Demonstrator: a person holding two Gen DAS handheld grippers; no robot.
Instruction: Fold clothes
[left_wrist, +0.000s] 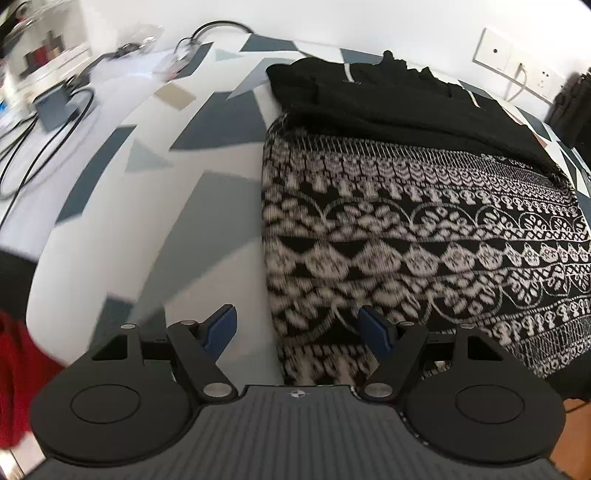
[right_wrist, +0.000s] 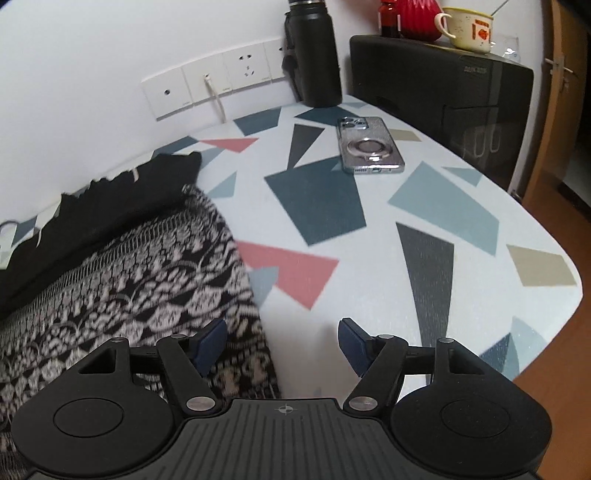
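Hovering low over the near edge of the table (left_wrist: 122, 206), the left gripper (left_wrist: 297, 326) has its blue-padded fingers (left_wrist: 221, 328) spread apart with nothing between them. In the left wrist view the patterned garment (left_wrist: 424, 236), black with white motifs, lies flat from 12 to 3 o'clock of the gripper, its left border running straight and neat towards 12 o'clock. The gap between the fingers straddles that border near its closest corner, which reads as a position suited to pinching the edge. A plain black garment (left_wrist: 388, 107) lies at the far end, overlapping the patterned one. Cables (left_wrist: 48, 144) and a small grey box (left_wrist: 55, 107) sit well apart at 10 o'clock, clear of the cloth.

In the right wrist view the right gripper (right_wrist: 282, 341) is likewise spread wide and empty. The patterned garment (right_wrist: 122, 280) fills the area from 9 to 11 o'clock, its right border passing under the left finger; the black garment (right_wrist: 110, 199) lies beyond it by the wall. A phone (right_wrist: 369, 146) lies face down at 1 o'clock, and a black bottle (right_wrist: 314, 55) stands at 12 o'clock against the wall, both well apart from the cloth.

Judgement: the two grippers flank opposite borders of the patterned garment. Its straight edges would fit either a flat spread awaiting a fold or a fold just laid down; the pictures do not settle which.
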